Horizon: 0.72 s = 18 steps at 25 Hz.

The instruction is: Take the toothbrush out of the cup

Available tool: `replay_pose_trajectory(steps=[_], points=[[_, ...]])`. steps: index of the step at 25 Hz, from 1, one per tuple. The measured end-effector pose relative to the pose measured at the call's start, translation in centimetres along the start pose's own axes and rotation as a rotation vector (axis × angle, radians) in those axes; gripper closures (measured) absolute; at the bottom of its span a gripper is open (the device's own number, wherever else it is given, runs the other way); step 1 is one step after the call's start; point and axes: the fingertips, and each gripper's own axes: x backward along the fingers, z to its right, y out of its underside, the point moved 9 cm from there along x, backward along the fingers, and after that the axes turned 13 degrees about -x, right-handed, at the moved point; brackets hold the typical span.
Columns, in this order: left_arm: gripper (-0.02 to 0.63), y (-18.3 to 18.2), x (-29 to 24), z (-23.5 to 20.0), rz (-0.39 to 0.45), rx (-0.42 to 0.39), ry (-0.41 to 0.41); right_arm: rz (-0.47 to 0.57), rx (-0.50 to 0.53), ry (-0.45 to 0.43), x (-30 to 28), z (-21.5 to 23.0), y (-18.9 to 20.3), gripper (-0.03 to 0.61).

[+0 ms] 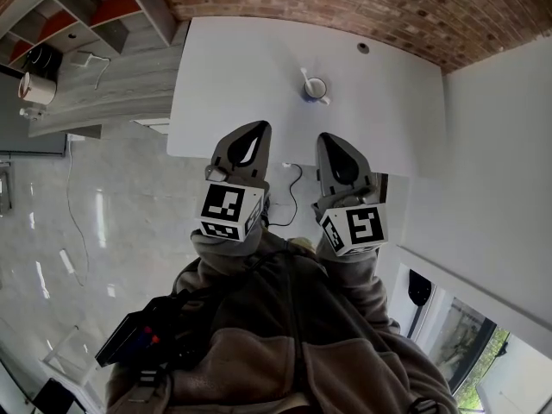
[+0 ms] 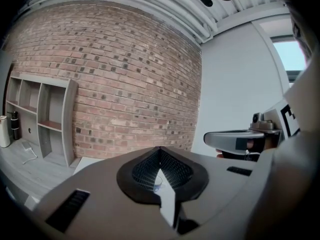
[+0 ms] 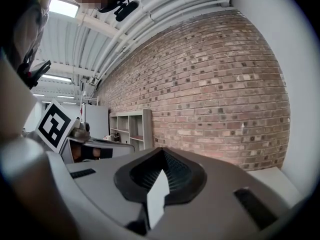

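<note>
The toothbrush (image 1: 307, 76), likely light and stiff, stands in the cup (image 1: 316, 89) on the bench (image 1: 241, 76); best pinched above the cup's rim. Left claw (image 1: 257, 132) and right claw (image 1: 329, 141) are closed, empty, well short of the cup.

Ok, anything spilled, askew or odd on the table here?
Nothing stands out. The cup stands upright on the table with the toothbrush in it; the left gripper and right gripper are shut, empty, short of it.
</note>
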Motion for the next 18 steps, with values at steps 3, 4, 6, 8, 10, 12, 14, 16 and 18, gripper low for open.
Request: replay_pose_trajectory(steps=[3,4,6,8,10,12,14,16,18], points=[[0.611,-0.1,-1.3,-0.5,0.003,0.001,0.024,-0.022,0.004,0.021,-0.6,0.6,-0.1,0.577],[0.611,-0.1,-1.7,-0.5,0.002,0.003,0.033,-0.029,0.004,0.028,-0.6,0.8,-0.1,0.577],[0.611,0.1,-2.7,-0.3,-0.002,0.008,0.052,-0.043,0.008,0.042,-0.6,1.3,0.0,0.577],[0.611,0.3,-3.7,0.1,-0.008,0.018,0.065,-0.060,0.010,0.055,-0.5,2.1,0.2,0.577],[0.611,0.5,-4.6,0.6,-0.018,0.022,0.061,-0.078,0.000,0.063,-0.5,3.2,0.5,0.577],[0.611,0.4,-5.3,0.9,-0.031,0.018,0.049,-0.093,-0.013,0.065,-0.7,4.4,0.8,0.577],[0.611,0.7,-5.8,1.0,-0.049,0.020,0.028,-0.107,-0.022,0.058,-1.3,5.4,1.2,0.577],[0.611,1.5,-6.1,0.6,-0.080,0.040,-0.005,-0.126,-0.024,0.045,-2.3,6.2,1.7,0.577],[0.611,2.8,-6.6,0.0,-0.124,0.057,-0.042,-0.152,-0.026,0.030,-3.4,6.9,2.5,0.577]])
